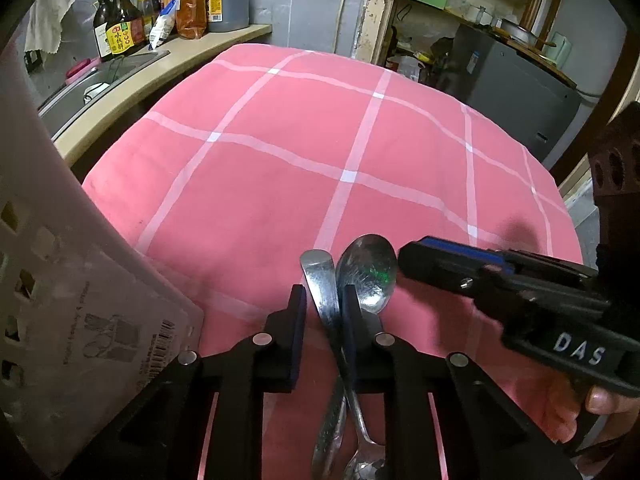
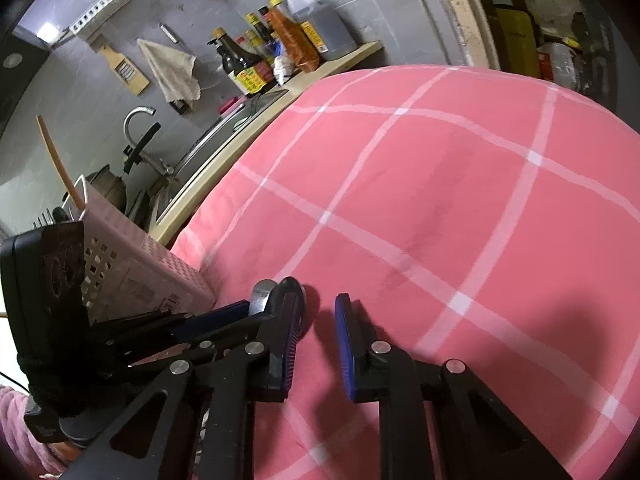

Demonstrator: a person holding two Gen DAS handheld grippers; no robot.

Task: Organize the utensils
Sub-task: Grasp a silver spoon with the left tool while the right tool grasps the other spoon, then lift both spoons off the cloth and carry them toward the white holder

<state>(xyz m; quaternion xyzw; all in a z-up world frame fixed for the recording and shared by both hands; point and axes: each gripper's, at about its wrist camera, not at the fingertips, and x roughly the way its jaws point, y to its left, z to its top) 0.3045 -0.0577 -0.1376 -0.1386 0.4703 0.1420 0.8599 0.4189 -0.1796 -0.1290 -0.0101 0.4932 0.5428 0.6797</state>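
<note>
Two metal spoons lie crossed on the pink checked cloth (image 1: 280, 168). One spoon's bowl (image 1: 370, 270) points away just past my left gripper's right finger; the other's flat handle end (image 1: 318, 276) sits between the left fingers. My left gripper (image 1: 322, 304) is open around that handle, not closed on it. My right gripper (image 2: 318, 328) is open and empty just right of the spoons; it shows in the left wrist view (image 1: 452, 268) beside the spoon bowl. The spoon tips (image 2: 280, 292) peek out behind the right gripper's left finger.
A pale perforated utensil basket (image 2: 132, 264) stands at the cloth's left edge, holding forks and a chopstick; it also shows in the left wrist view (image 1: 60, 280). Beyond are a sink (image 2: 224, 136), sauce bottles (image 1: 120, 28) on the counter, and shelves at the right.
</note>
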